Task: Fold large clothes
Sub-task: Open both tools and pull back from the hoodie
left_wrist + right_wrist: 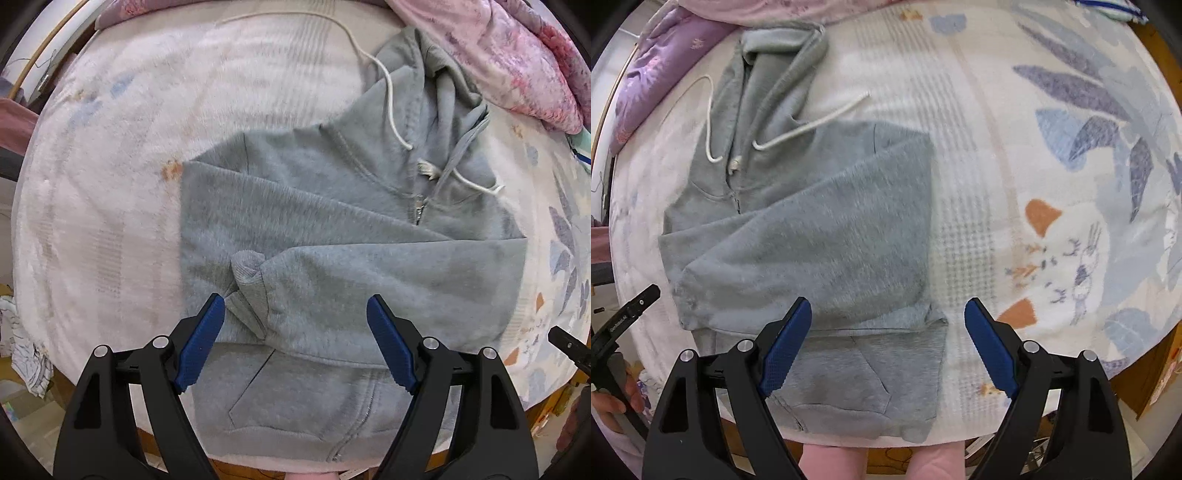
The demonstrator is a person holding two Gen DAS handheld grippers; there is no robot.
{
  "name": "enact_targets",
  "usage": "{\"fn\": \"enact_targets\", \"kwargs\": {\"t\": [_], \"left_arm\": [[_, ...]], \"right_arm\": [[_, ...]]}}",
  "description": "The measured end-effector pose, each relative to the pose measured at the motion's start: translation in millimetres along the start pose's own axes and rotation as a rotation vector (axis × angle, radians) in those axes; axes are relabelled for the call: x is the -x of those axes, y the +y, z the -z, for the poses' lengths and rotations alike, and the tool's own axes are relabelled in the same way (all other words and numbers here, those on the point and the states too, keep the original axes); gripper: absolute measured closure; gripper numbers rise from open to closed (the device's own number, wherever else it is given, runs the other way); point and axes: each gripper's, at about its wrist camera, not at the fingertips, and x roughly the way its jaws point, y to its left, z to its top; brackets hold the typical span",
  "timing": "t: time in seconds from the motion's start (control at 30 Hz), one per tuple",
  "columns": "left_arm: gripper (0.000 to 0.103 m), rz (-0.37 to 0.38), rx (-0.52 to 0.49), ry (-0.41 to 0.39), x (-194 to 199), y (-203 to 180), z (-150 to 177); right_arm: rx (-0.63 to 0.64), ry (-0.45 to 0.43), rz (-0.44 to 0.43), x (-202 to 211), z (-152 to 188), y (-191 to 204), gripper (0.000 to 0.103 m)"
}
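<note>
Both tools, left (295, 339) and right (888, 343), wide and empty above hoodie (332, 229); sleeves crossed below for folding.

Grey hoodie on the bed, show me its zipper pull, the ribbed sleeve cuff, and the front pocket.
zipper pull (418, 211), left wrist view, on the metal tab.
ribbed sleeve cuff (248, 266), left wrist view, on the bunched rib knit.
front pocket (846, 380), right wrist view, on the pocket panel.

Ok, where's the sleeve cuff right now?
In the left wrist view the ribbed cuff lies on the grey hoodie, left of centre, just above the left claw, whose jaws are open and clear of it.
</note>
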Motion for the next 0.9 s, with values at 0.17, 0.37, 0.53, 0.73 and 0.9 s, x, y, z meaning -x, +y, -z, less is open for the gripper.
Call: {"fn": "enact_targets", "kwargs": {"t": [0.17,0.37,0.53,0.73,0.9], "left_arm": [[0.023,0.006,0.010,-0.018,18,-5,-13],[0.023,0.009,0.017,-0.028,16,-17,-35],[0.023,-0.017,-0.014,-0.045,13,-32,-60],[0.023,-0.023,-0.025,-0.050,4,-43,-90],[0.023,-0.017,-0.029,-0.042,-10,-52,-121]], "right_arm": [[-0.029,-0.037,-0.043,1,-5,18,0.021],[-0.066,-0.044,-0.094,-25,-28,21,0.021],[-0.075,-0.034,-0.101,-30,-46,24,0.021],[-0.065,0.003,-0.094,-46,-71,32,0.021],[-0.044,0.030,-0.076,-62,-92,43,0.021]]}}
